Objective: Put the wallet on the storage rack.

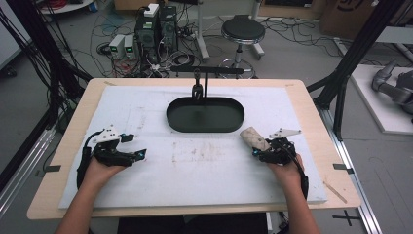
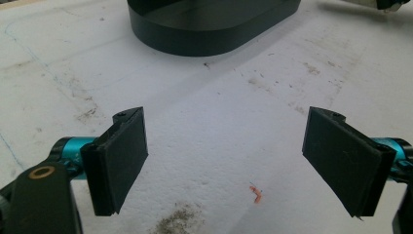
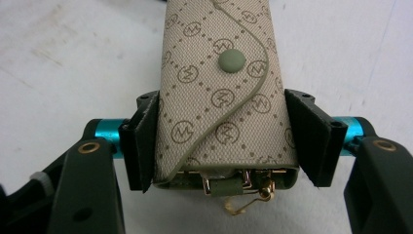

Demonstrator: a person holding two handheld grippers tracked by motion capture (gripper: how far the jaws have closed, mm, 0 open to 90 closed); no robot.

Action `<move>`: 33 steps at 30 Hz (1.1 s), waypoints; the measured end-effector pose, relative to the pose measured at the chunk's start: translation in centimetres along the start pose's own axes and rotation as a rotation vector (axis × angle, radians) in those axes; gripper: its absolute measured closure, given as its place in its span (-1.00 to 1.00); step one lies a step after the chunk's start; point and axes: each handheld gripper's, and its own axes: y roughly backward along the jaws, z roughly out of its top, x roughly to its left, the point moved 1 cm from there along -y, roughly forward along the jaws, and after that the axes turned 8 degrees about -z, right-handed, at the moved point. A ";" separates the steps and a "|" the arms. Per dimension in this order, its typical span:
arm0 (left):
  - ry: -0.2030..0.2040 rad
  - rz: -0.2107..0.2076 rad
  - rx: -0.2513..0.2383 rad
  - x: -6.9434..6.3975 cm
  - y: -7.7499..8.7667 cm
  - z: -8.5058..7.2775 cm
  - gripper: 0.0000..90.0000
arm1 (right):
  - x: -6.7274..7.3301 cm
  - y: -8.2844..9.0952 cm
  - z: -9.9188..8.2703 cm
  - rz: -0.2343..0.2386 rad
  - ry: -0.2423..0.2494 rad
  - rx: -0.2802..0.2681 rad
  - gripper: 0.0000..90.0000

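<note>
Right gripper [image 3: 221,141]: we hold its jaws clamped on the sides of a beige key pouch [image 3: 219,97], lifted just beside the black tray [image 1: 205,114], likely bound there. Left gripper [image 2: 224,161]: jaws wide apart, empty, resting over the white board [image 2: 219,122].

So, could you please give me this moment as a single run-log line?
left gripper: open, empty, over white mat | right gripper: shut on beige key pouch | black oval tray: empty, mid-table
</note>
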 end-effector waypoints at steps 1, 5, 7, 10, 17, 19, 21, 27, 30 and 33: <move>0.000 -0.002 0.001 0.0 0.0 0.0 -0.63 | 0.0 0.2 0.3 0.005 0.006 -0.011 -0.22; -0.002 0.000 0.000 0.0 0.0 0.0 -0.63 | 0.3 0.6 1.9 0.005 0.023 -0.033 -0.22; -0.001 0.000 -0.002 0.0 0.1 0.0 -0.63 | 0.5 0.7 2.9 0.007 0.040 -0.037 -0.22; -0.003 0.000 -0.004 0.0 0.2 0.1 -0.63 | 0.8 0.7 4.1 0.006 0.065 -0.051 -0.22; -0.023 0.004 0.006 -0.2 0.1 0.2 -0.63 | 1.2 0.3 6.9 0.019 0.108 -0.062 -0.22; -0.025 0.002 0.008 -0.2 0.1 0.2 -0.63 | 1.4 0.0 7.7 0.026 0.118 -0.063 -0.22; -0.022 0.003 0.005 -0.2 0.1 0.2 -0.63 | 1.5 -0.3 8.5 0.031 0.130 -0.061 -0.22; -0.016 0.004 0.004 -0.1 0.1 0.2 -0.63 | 2.1 -1.4 10.7 0.047 0.157 -0.073 -0.22; -0.021 0.002 0.005 -0.1 0.1 0.2 -0.63 | 2.5 -2.0 11.7 0.059 0.169 -0.072 -0.22; -0.023 0.003 0.010 -0.1 0.1 0.2 -0.63 | 3.0 -2.7 12.6 0.066 0.189 -0.067 -0.22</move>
